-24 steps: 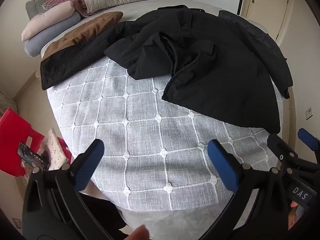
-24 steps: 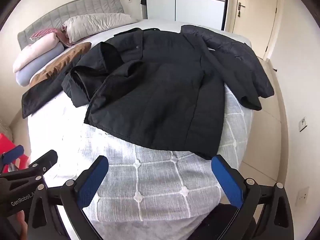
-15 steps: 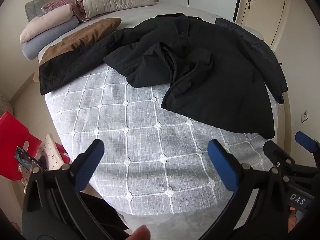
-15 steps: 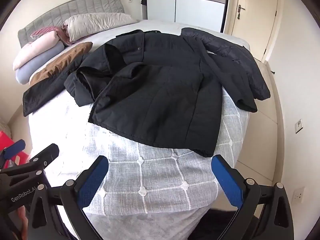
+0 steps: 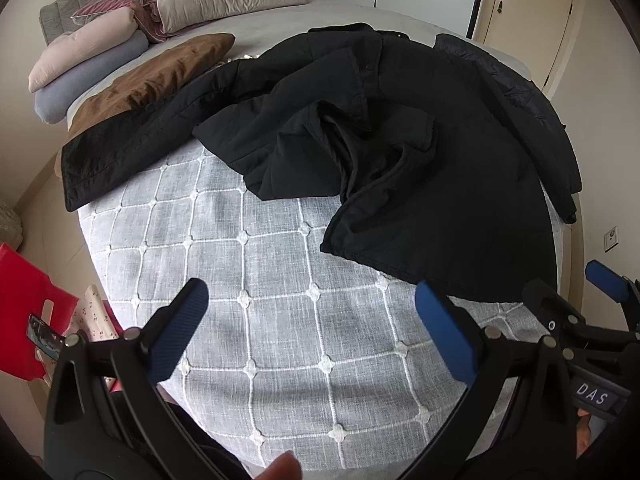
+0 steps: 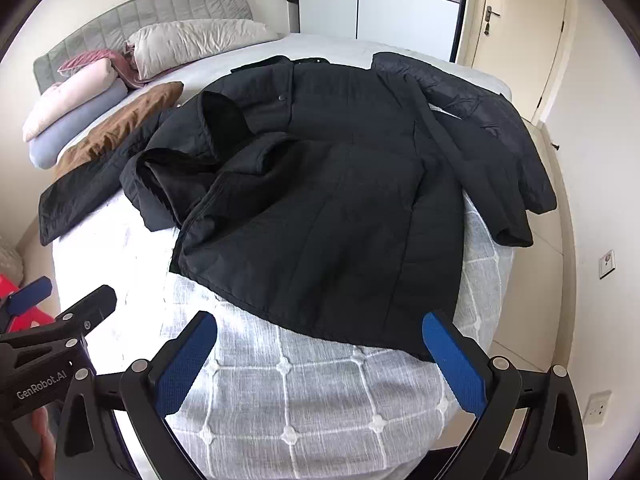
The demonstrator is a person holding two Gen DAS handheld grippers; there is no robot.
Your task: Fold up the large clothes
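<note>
A large black quilted coat (image 6: pixel 328 200) lies spread on the bed, front rumpled and partly folded over itself; it also shows in the left wrist view (image 5: pixel 400 160). One sleeve (image 5: pixel 132 148) stretches to the left edge, the other sleeve (image 6: pixel 496 200) hangs over the right side. My left gripper (image 5: pixel 312 320) is open and empty above the grey quilt (image 5: pixel 260 288), short of the coat's hem. My right gripper (image 6: pixel 320 344) is open and empty, just in front of the hem. Each gripper shows at the edge of the other's view.
A brown cushion (image 5: pixel 160 76), rolled pink and blue-grey bedding (image 5: pixel 84 64) and a beige pillow (image 5: pixel 216 0) lie by the headboard. A second dark jacket (image 6: pixel 472 108) lies at the far right of the bed. A red stool (image 5: pixel 24 300) stands left. A door (image 6: pixel 516 32) is behind.
Both grippers have drawn back slightly from the bed and risen; the coat looks a bit farther off. The coat has not moved. Both jaws stay open.
</note>
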